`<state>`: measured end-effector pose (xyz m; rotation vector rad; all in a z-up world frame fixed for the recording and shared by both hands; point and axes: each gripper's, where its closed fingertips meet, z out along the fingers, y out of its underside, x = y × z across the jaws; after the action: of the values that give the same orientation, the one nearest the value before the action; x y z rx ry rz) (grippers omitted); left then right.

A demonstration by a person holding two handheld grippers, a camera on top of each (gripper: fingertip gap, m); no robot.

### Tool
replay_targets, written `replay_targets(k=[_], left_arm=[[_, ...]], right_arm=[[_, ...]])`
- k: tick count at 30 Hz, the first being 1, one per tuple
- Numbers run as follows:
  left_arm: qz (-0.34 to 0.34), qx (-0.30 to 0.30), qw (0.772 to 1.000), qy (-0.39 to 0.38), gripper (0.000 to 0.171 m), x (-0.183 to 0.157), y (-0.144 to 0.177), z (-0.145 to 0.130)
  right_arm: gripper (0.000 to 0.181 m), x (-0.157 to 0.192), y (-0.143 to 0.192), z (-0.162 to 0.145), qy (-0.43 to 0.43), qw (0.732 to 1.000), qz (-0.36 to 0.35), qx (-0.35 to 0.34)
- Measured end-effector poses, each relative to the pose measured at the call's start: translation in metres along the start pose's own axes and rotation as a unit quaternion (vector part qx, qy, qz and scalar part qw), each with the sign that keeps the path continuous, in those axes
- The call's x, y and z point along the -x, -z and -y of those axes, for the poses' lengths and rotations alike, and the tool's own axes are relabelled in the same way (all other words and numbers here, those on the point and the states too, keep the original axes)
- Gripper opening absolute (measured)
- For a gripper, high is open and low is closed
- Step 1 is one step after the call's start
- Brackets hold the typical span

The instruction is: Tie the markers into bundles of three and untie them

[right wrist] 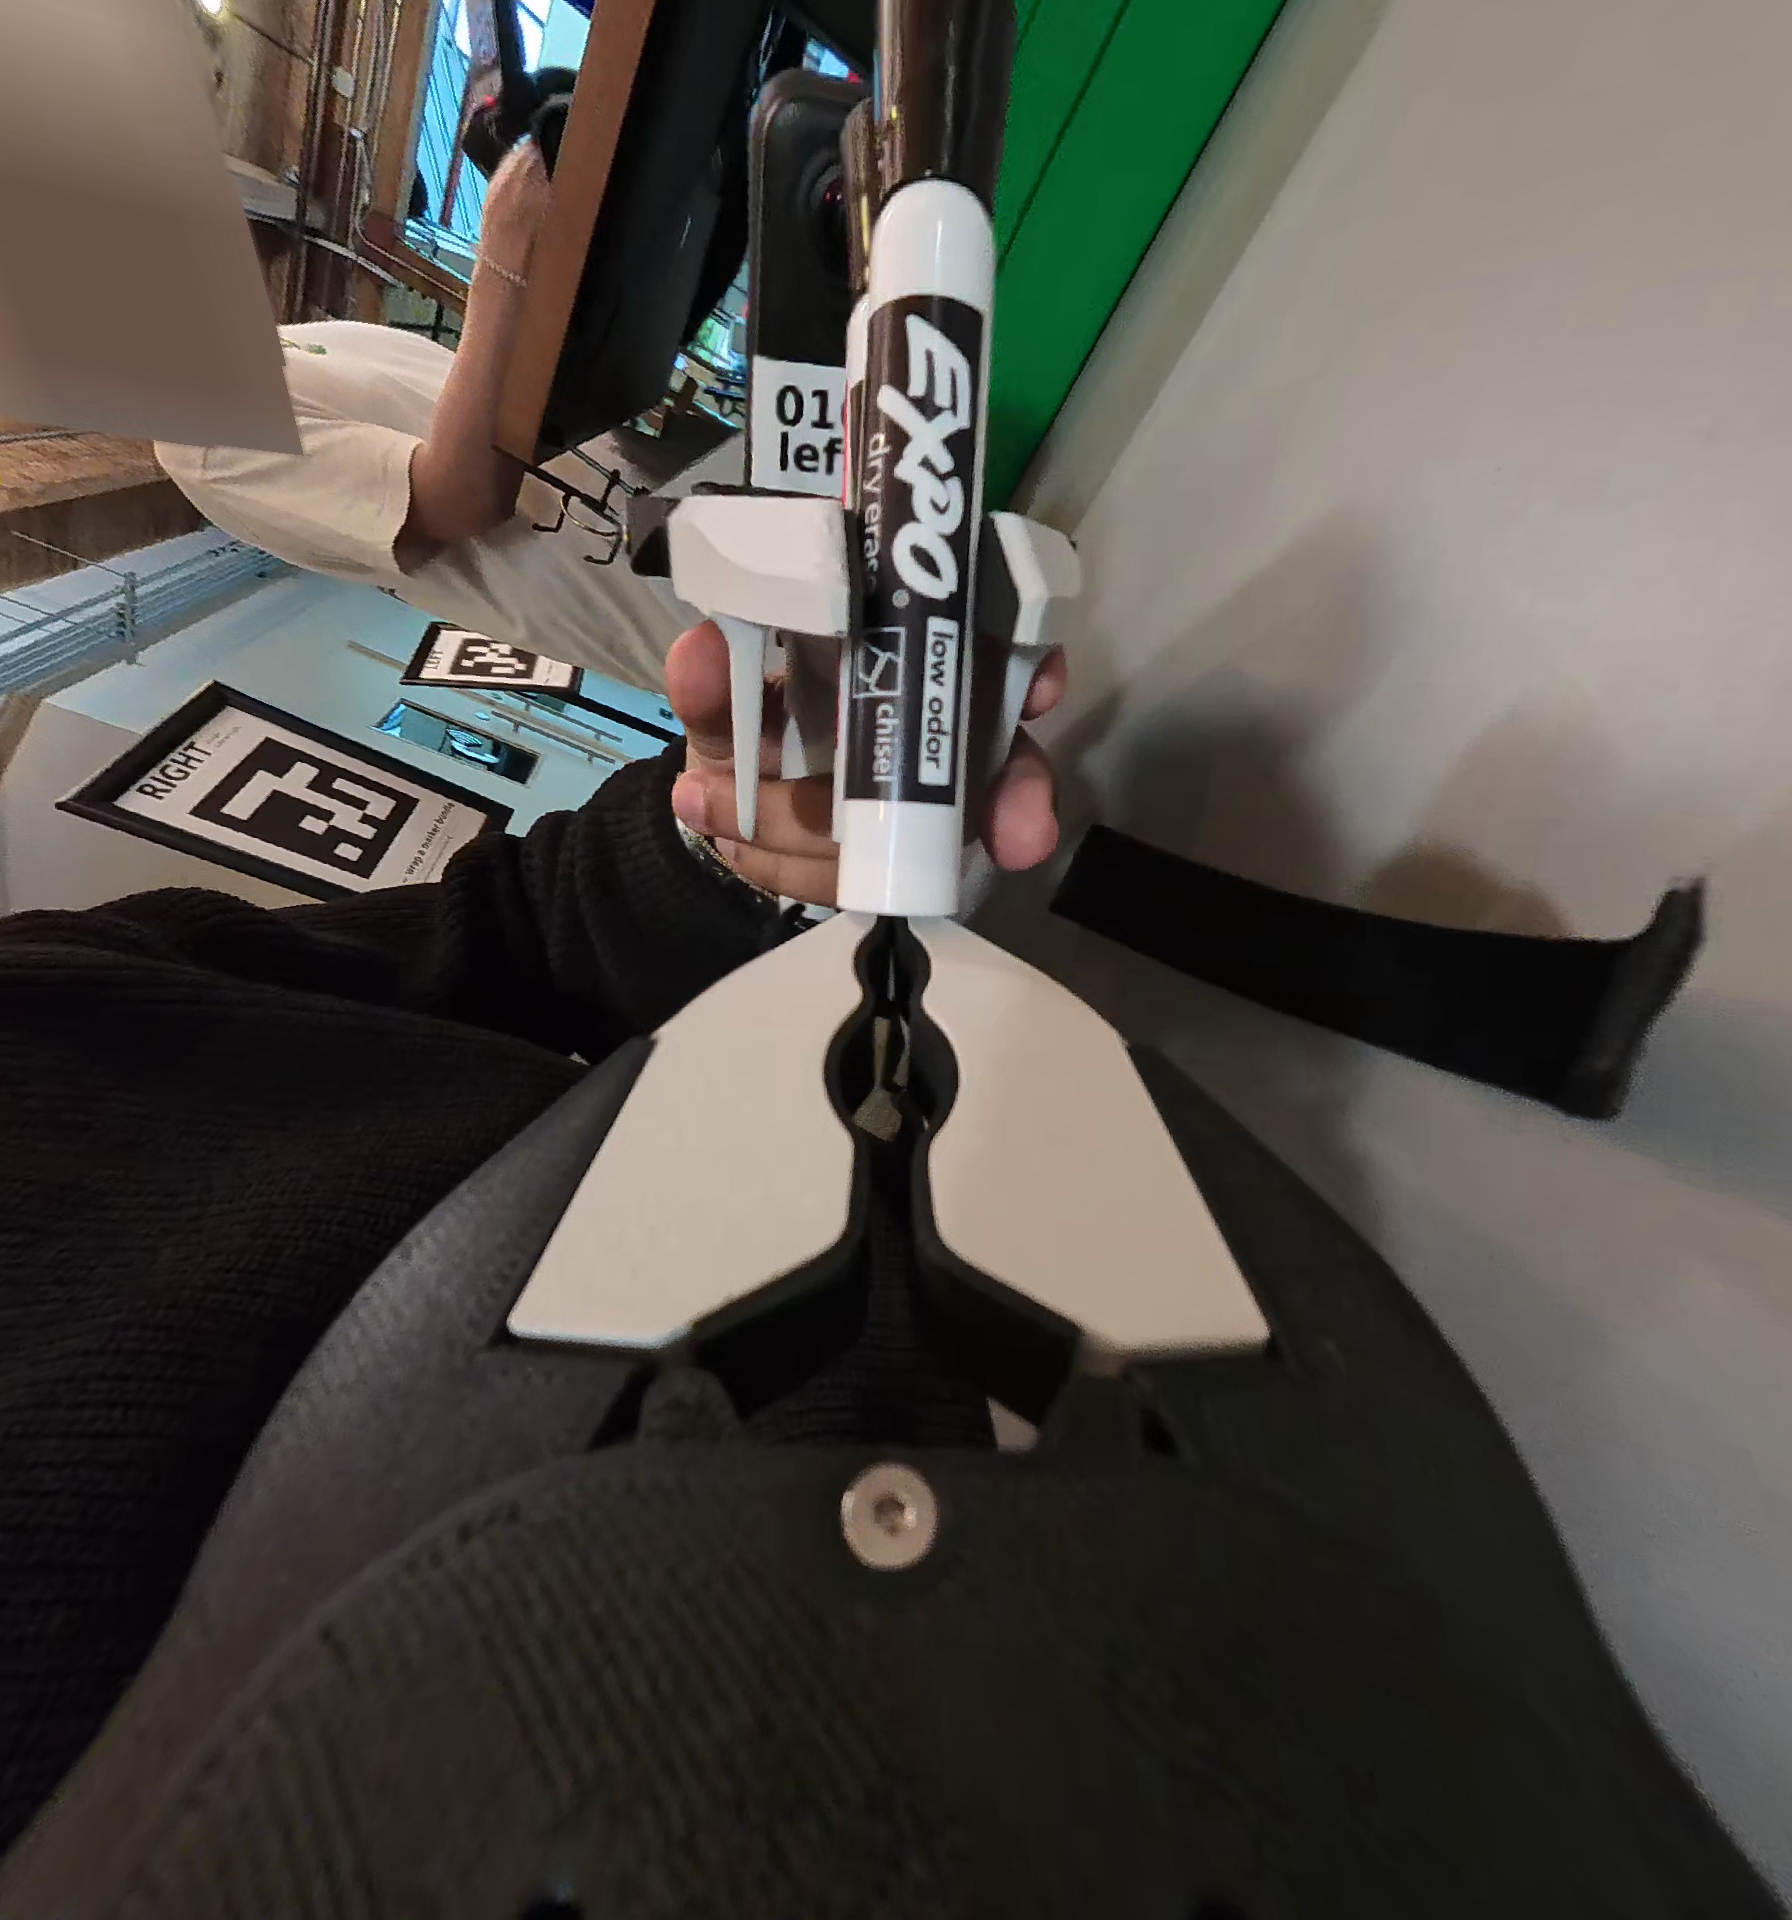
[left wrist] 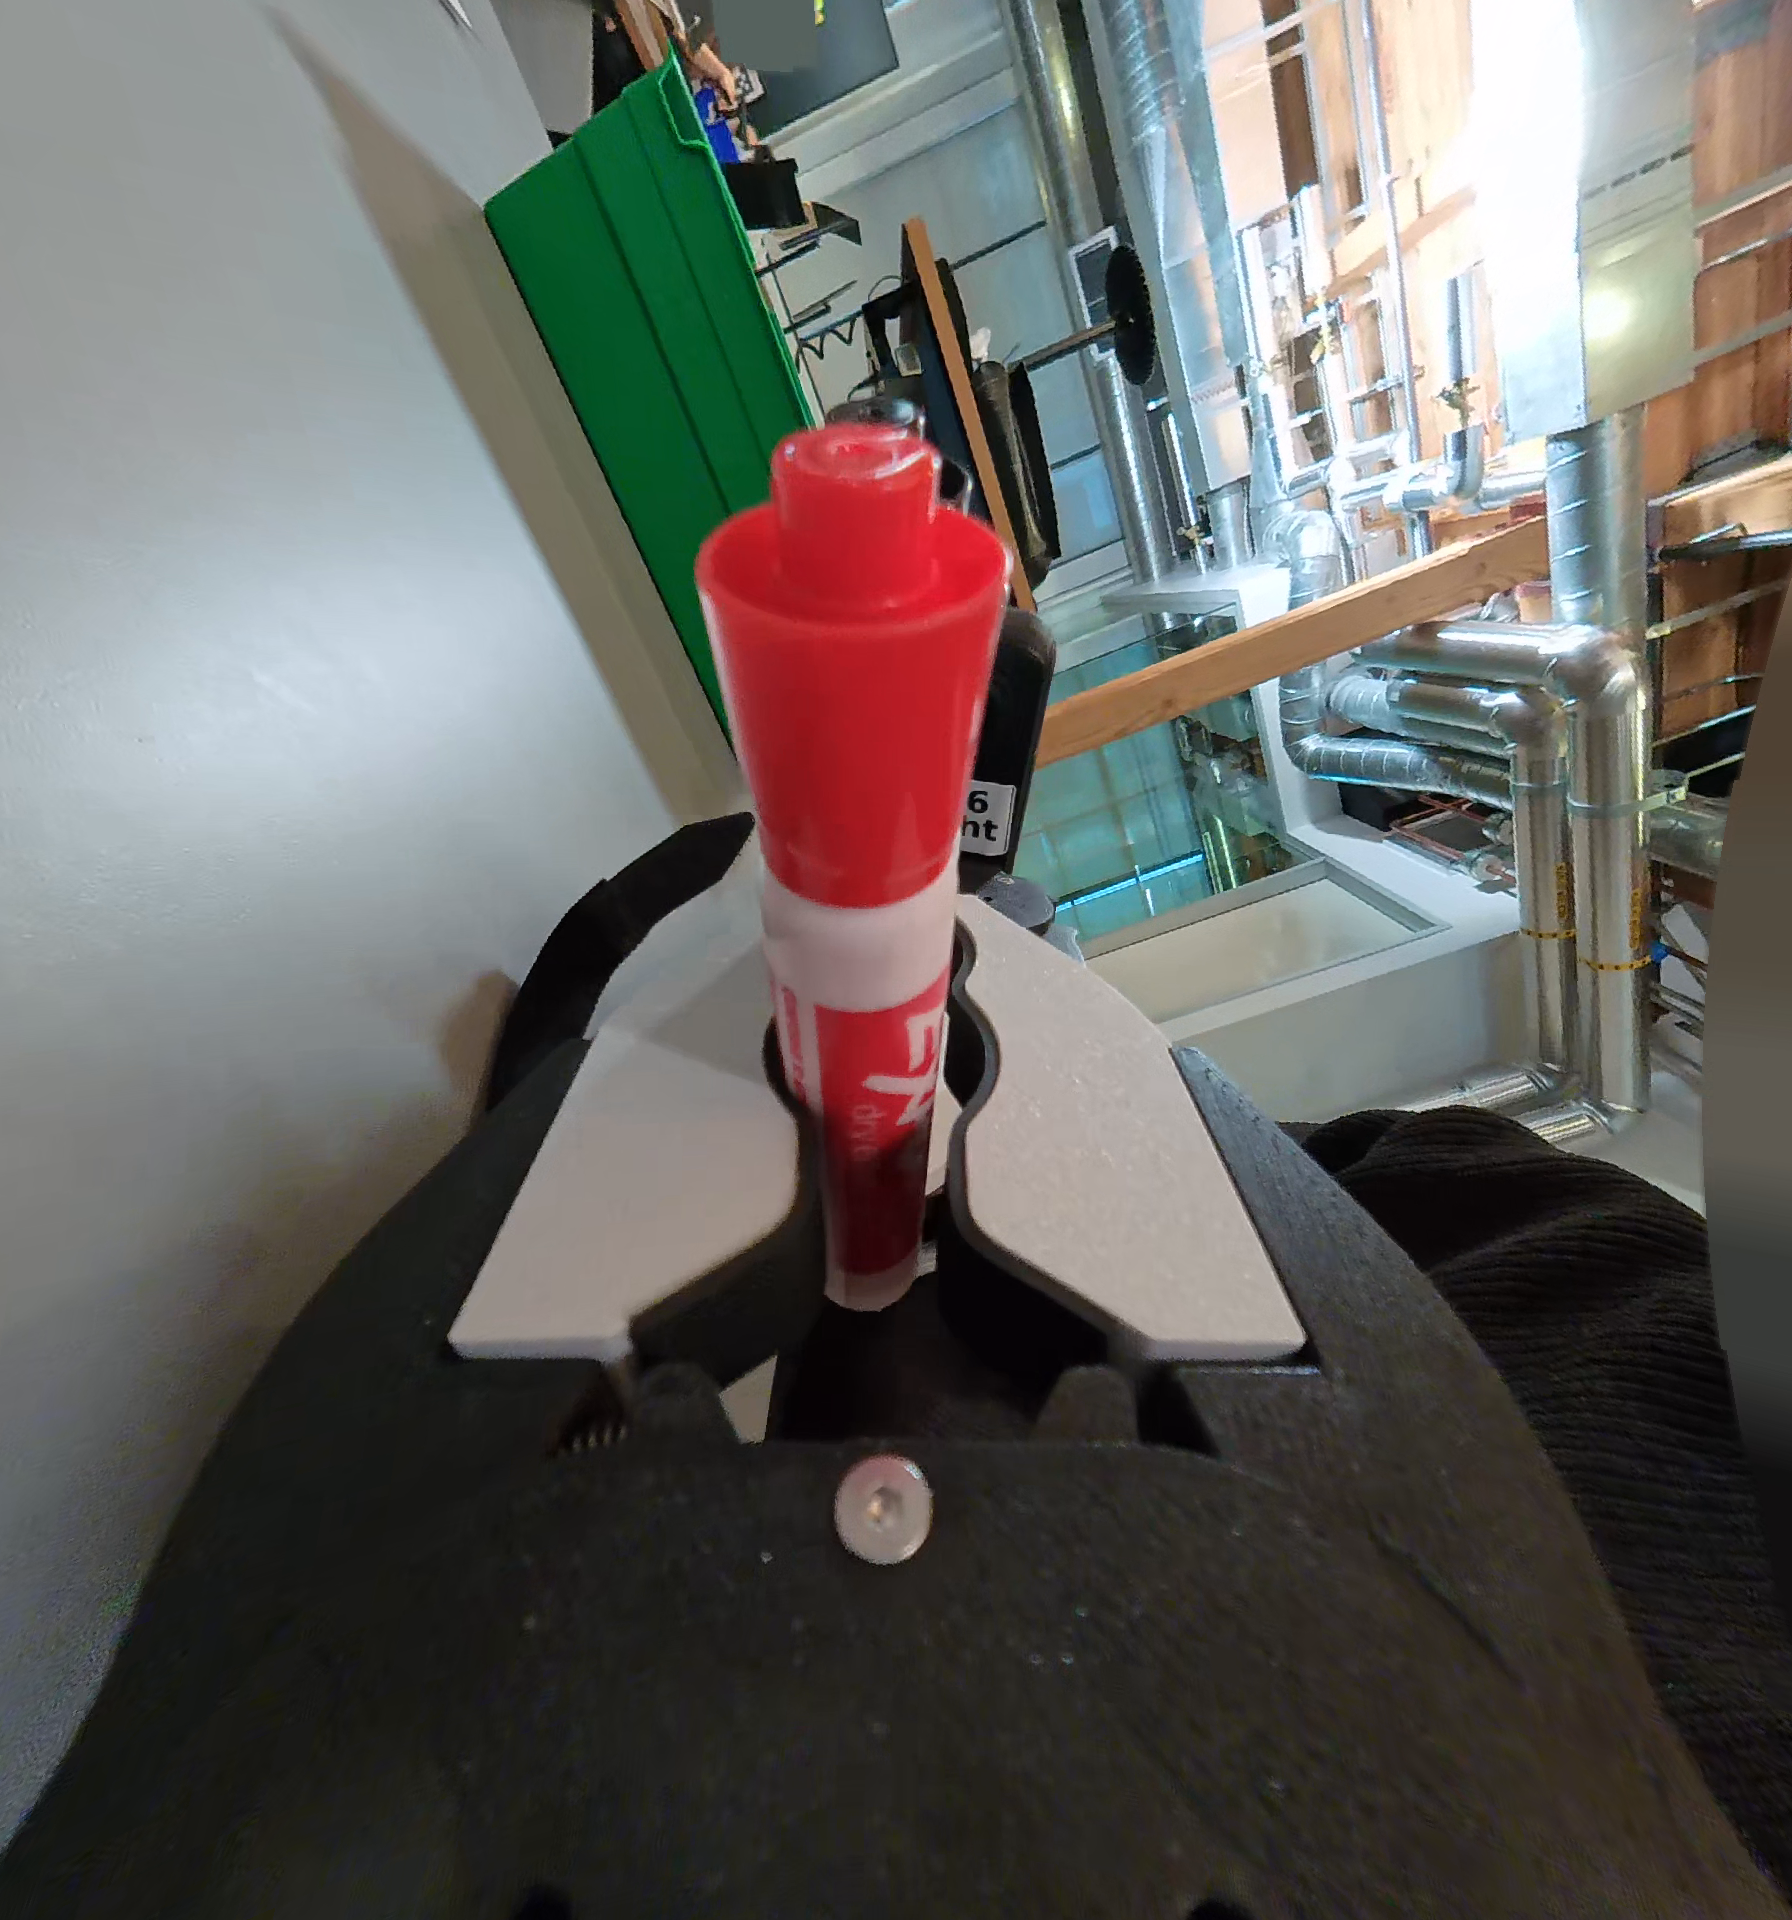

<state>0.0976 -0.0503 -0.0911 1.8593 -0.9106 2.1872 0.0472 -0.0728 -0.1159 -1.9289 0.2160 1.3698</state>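
Note:
My left gripper (left wrist: 871, 977) is shut on a red marker (left wrist: 856, 727) that stands up between its white fingers (left wrist: 1068, 1122). In the right wrist view the left gripper (right wrist: 871, 582) also has a black marker (right wrist: 913, 582) between its fingers, with a red edge just behind it. My right gripper (right wrist: 892, 935) is shut, its tips right under the black marker's white end. A thin dark line runs down the seam between its pads; I cannot tell what it is. A black strap (right wrist: 1391, 977) lies on the grey surface (right wrist: 1494, 520) to the right. It also shows in the left wrist view (left wrist: 601, 935).
A green bin (left wrist: 653, 312) stands at the surface's far edge. A hand (right wrist: 767, 821) in a black sleeve holds the left gripper. A person in a light shirt (right wrist: 352, 488) sits beyond. Framed black-and-white code cards (right wrist: 279, 800) lie at the left.

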Motion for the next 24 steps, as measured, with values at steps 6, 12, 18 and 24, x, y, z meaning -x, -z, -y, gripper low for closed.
replay_targets(k=[6,12,18,24], left_arm=[[-0.011,-0.008,1.000,0.016,0.020,0.0005,0.0010,0.0017],[-0.014,-0.010,1.000,0.015,0.021,-0.0002,0.0010,0.0019],[-0.017,-0.014,0.999,0.033,0.020,0.0014,0.0025,0.0040],[-0.023,-0.024,0.998,0.056,0.020,0.0037,0.0059,0.0082]], right_arm=[[0.000,0.0010,-0.0013,0.0013,-0.011,1.000,0.009,-0.006],[0.000,0.0014,-0.0020,0.0017,-0.020,1.000,0.016,-0.008],[0.002,0.0030,-0.0024,0.0035,-0.028,0.999,0.026,-0.015],[0.016,-0.0011,0.0010,0.0031,-0.044,0.999,0.027,-0.013]])
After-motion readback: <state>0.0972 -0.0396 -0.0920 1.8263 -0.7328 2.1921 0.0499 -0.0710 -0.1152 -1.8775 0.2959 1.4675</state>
